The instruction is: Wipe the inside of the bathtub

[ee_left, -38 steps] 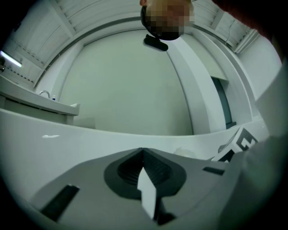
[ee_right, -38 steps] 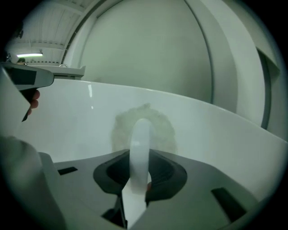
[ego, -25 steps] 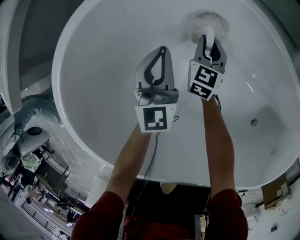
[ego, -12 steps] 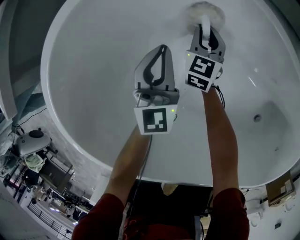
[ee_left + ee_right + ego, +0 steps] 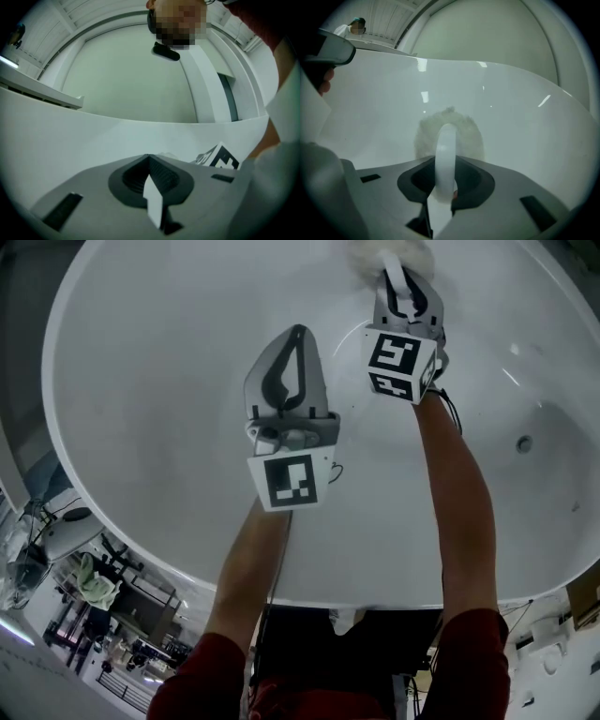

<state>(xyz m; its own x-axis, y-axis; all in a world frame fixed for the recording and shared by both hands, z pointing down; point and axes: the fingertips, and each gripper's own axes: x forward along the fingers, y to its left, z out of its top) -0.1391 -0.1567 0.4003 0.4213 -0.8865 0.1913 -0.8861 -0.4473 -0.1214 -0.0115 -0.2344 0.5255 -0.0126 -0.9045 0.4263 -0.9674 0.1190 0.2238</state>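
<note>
The white bathtub (image 5: pixel 150 381) fills the head view. My right gripper (image 5: pixel 394 270) reaches to the tub's far wall, shut on the white loop handle (image 5: pixel 446 145) of a fluffy round wiping pad (image 5: pixel 361 257). The pad (image 5: pixel 469 133) lies flat against the tub wall (image 5: pixel 525 117). My left gripper (image 5: pixel 298 332) hovers over the tub's middle, to the left of the right one and nearer to me, shut with nothing in it. In the left gripper view its jaws (image 5: pixel 149 158) meet, and the right gripper's marker cube (image 5: pixel 220 160) shows just beyond.
A round drain fitting (image 5: pixel 524 442) sits in the tub's right side. The tub's near rim (image 5: pixel 375 594) runs below my forearms. Equipment and clutter (image 5: pixel 84 587) stand on the floor at lower left. A person (image 5: pixel 352 27) stands far off beyond the tub's edge.
The right gripper has slid the pad farther up the far wall, toward the top of the head view. The left gripper has drifted up and slightly left, still shut.
</note>
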